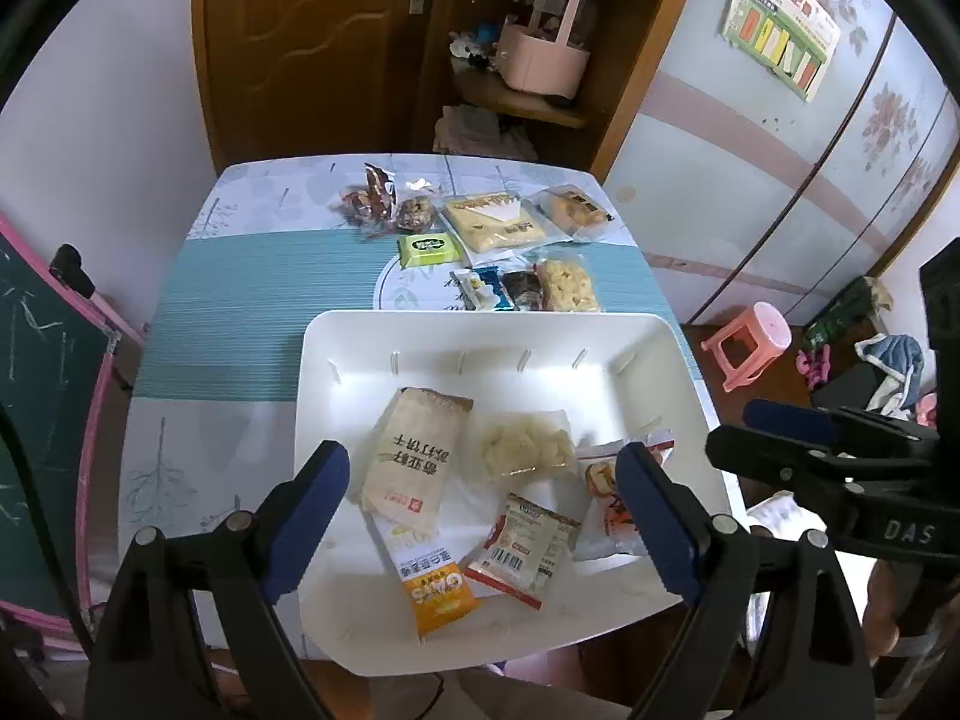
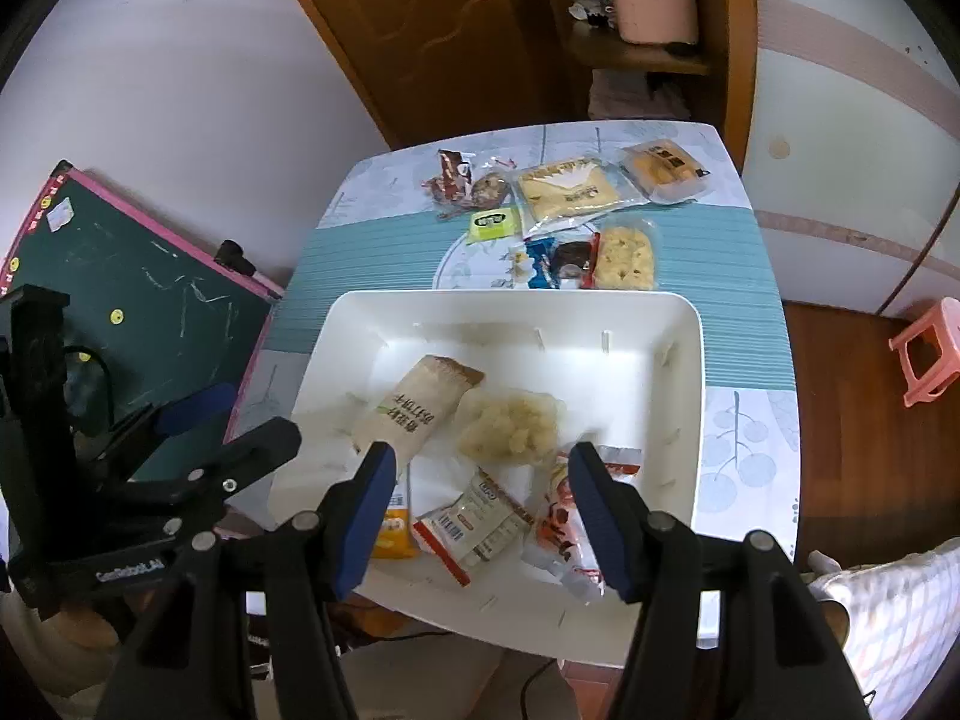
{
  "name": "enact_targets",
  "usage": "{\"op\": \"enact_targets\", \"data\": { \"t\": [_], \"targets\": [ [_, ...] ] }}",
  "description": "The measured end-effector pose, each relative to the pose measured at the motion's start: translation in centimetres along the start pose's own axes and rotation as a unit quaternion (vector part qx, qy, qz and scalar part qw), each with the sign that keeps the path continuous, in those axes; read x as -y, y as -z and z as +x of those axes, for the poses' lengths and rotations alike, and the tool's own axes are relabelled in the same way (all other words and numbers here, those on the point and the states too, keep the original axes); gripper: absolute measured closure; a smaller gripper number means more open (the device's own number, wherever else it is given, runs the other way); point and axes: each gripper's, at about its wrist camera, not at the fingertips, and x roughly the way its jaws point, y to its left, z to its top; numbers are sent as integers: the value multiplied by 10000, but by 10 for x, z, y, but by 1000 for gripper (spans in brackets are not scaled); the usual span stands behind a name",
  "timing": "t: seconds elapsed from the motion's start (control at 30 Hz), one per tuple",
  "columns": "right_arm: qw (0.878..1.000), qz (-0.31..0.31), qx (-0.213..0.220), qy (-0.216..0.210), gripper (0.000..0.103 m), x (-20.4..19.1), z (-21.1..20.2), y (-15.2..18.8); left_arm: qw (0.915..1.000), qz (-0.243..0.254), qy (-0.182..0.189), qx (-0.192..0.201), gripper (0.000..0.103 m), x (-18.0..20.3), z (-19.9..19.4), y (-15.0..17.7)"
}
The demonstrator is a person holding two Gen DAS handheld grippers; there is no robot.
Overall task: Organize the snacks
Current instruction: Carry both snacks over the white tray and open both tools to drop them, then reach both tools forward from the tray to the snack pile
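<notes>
A white tray (image 1: 480, 318) (image 2: 510, 295) sits at the near end of the table. In it lie a beige cracker packet (image 1: 414, 450) (image 2: 420, 408), a clear bag of pale puffs (image 1: 522, 450) (image 2: 510, 429), an orange packet (image 1: 435, 588) (image 2: 393, 531), a barcode packet (image 1: 522, 546) (image 2: 474, 525) and a white-red packet (image 1: 600, 480) (image 2: 555, 516). My left gripper (image 1: 483, 504) hovers above them, open wide and holding nothing. My right gripper (image 2: 483, 510) is over the tray's near side, also open and holding nothing. Beyond the tray lie several loose snacks, among them a green packet (image 1: 427, 247) (image 2: 493, 221) and a yellow cracker pack (image 1: 495, 222) (image 2: 567, 192).
A bag of rice crackers (image 1: 567, 285) (image 2: 621, 258) lies just past the tray's far rim. A green chalkboard (image 2: 138, 300) leans left of the table. A pink stool (image 1: 750, 348) (image 2: 930, 354) stands on the floor to the right. Behind the table is a shelf with a pink basket (image 1: 543, 54).
</notes>
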Motion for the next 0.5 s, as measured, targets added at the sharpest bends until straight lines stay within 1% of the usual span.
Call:
{"op": "enact_targets", "data": {
  "t": [0.17, 0.23, 0.33, 0.5],
  "targets": [
    [9999, -128, 91, 6, 43, -4, -12, 1, 9998, -53, -200, -70, 13, 3, -5, -3],
    [9998, -150, 137, 12, 43, -4, -18, 1, 9997, -117, -189, -89, 13, 3, -8, -5],
    [9996, -180, 219, 51, 43, -3, -26, 1, 9997, -182, -189, -17, 13, 4, -13, -6],
    [9992, -206, 340, 97, 43, 1, -39, 3, 9996, -115, -223, 146, 13, 15, -22, -9]
  ]
}}
